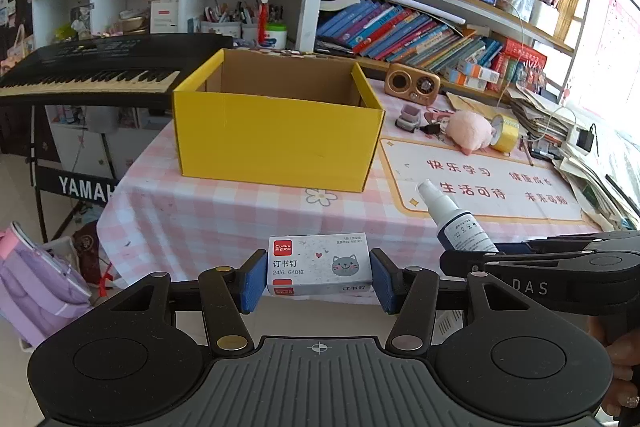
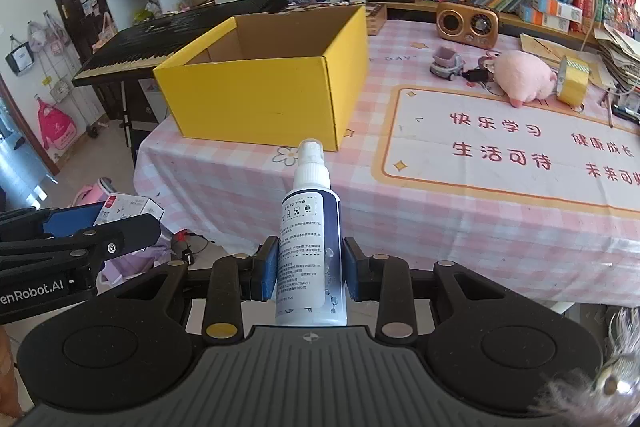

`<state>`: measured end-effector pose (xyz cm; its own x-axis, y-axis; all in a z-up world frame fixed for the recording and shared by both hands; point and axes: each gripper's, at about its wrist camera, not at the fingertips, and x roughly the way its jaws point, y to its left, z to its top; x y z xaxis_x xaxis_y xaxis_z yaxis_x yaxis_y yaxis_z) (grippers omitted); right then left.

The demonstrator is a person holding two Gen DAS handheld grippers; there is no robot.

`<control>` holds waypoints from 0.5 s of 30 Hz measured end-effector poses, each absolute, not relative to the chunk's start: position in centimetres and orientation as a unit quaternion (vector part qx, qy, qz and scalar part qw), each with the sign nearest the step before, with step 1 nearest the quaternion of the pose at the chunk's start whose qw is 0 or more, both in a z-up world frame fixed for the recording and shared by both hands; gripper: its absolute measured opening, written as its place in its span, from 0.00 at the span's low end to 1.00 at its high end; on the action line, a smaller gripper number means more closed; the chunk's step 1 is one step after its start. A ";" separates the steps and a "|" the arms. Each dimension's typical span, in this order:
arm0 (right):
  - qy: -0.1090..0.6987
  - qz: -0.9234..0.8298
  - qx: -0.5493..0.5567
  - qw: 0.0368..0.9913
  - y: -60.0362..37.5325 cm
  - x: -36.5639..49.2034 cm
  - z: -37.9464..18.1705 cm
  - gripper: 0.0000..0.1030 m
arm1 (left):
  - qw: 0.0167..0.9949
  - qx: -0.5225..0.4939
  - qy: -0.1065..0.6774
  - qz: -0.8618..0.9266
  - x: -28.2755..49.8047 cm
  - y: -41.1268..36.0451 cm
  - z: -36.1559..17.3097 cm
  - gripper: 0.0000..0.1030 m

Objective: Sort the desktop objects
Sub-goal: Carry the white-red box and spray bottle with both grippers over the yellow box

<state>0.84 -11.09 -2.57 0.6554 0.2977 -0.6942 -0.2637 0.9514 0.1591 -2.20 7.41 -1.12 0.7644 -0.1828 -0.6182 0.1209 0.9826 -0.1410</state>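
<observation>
Left gripper [image 1: 319,281]: blue pads clamped on the short ends of a staple box [image 1: 319,264], held clear of the table's near edge. Box label reads "Comix" on a red patch, "订书钉", "24/6 640枚"; a grey cat face is printed at its right.

Right gripper [image 2: 309,269]: pads clamped on the body of a spray bottle [image 2: 310,227], nozzle pointing away toward the yellow box [image 2: 264,95]. The bottle carries a white label of small Chinese print, too fine to read, and a dark blue band.

Both grippers sit side by side at the near edge of the table [image 2: 440,227]. Arm markings read "DAS" and "enRobot.AI".

The yellow box stands open on the pink checked cloth, well ahead of both items. The mat [image 2: 500,147] reads "快乐学习", "生活可待". Keyboard [image 1: 84,75] stand reads "YAMAH".
</observation>
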 end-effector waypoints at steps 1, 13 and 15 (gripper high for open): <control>0.385 0.156 0.020 0.909 -10.9 0.9 -2.5 0.30 | 0.938 -0.048 0.333 -0.080 -2.2 7.6 -1.1 0.52; 0.370 0.178 0.011 0.912 -9.5 1.6 -1.5 0.30 | 0.944 -0.057 0.317 -0.072 -1.6 8.7 -0.4 0.52; 0.362 0.184 0.010 0.914 -9.4 1.8 -1.3 0.30 | 0.946 -0.056 0.312 -0.071 -1.3 8.7 -0.1 0.52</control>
<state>1.76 -9.39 -1.26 0.6701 0.3431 -0.6583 -0.3293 0.9321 0.1507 -1.35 8.74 -0.13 0.7952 -0.1703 -0.5819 0.0999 0.9834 -0.1513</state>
